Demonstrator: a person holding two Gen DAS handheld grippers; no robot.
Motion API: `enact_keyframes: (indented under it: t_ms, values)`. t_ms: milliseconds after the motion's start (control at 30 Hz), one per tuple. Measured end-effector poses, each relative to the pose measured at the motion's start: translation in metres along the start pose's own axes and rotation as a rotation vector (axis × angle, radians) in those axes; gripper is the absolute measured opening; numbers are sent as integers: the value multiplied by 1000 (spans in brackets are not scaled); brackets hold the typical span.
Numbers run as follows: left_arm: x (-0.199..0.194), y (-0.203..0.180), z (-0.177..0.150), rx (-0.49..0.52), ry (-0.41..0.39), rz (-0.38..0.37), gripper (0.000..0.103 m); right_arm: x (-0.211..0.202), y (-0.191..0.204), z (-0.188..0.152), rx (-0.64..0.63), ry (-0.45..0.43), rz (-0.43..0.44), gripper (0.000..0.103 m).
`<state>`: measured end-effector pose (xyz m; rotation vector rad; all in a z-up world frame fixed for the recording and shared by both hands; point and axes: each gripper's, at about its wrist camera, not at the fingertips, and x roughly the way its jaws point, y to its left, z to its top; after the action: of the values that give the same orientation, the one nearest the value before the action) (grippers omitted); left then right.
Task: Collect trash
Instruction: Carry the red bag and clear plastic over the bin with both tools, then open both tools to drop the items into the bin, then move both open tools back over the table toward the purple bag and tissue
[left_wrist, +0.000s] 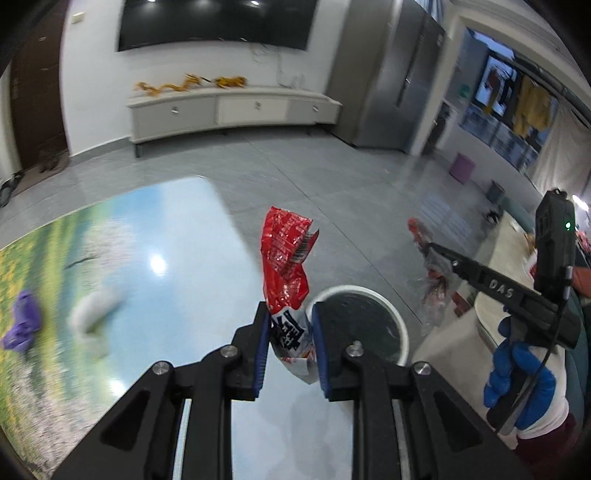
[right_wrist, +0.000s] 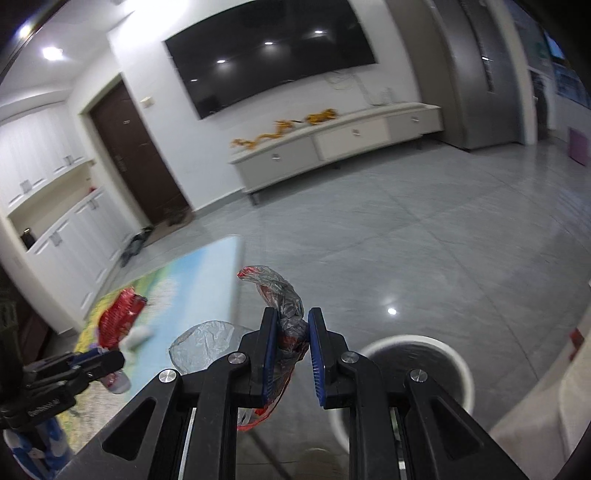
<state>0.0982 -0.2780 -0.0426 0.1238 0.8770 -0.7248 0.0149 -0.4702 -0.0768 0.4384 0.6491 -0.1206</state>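
Observation:
My left gripper (left_wrist: 290, 314) is shut on a red and white snack wrapper (left_wrist: 286, 254) that stands up between the blue pads. It hangs over the table's right edge, beside a white bin with a black liner (left_wrist: 400, 325). My right gripper (right_wrist: 292, 317) is shut on a crumpled clear and red plastic wrapper (right_wrist: 282, 291), just left of the bin (right_wrist: 463, 365). In the left wrist view the right gripper (left_wrist: 426, 248) is at the right, held by a blue-gloved hand (left_wrist: 517, 376). In the right wrist view the left gripper (right_wrist: 110, 360) is at the lower left with its red wrapper (right_wrist: 120, 317).
The table (left_wrist: 166, 229) has a glossy landscape print. On it lie a purple crumpled piece (left_wrist: 24, 321), a white crumpled tissue (left_wrist: 94, 310) and a clear plastic scrap (right_wrist: 203, 345). Grey tiled floor (right_wrist: 406, 240) spreads beyond, with a low cabinet (left_wrist: 236, 110) at the wall.

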Motion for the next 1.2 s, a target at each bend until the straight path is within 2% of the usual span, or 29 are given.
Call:
enact_keyframes:
  t_ms: [200,433,567,600,633,700,933,1200]
  values:
    - [55,-53,8,53,94,-50,21,10,-55,-20,60,51,-102,16]
    - [104,-101,17,98,157,-95,23,34,-97,-34,114,111,-149,17]
    - [121,-109,19,87,184,-121,36,43,-112,-39,143,134,-166,20]
    - [124,-110,20,78,188,-131,44,46,-116,-40,152,138,-166,20]
    - [124,-111,20,71,188,-138,51,47,-119,-41,162,143,-169,20]
    - [125,-113,21,65,184,-147,55,48,-123,-44,173,148,-174,21]
    - [122,-108,21,65,181,-125,55,49,-130,-47,196,158,-175,25]
    - [91,-88,14,67,143,-77,55,34,-119,-42,201,139,-156,26]
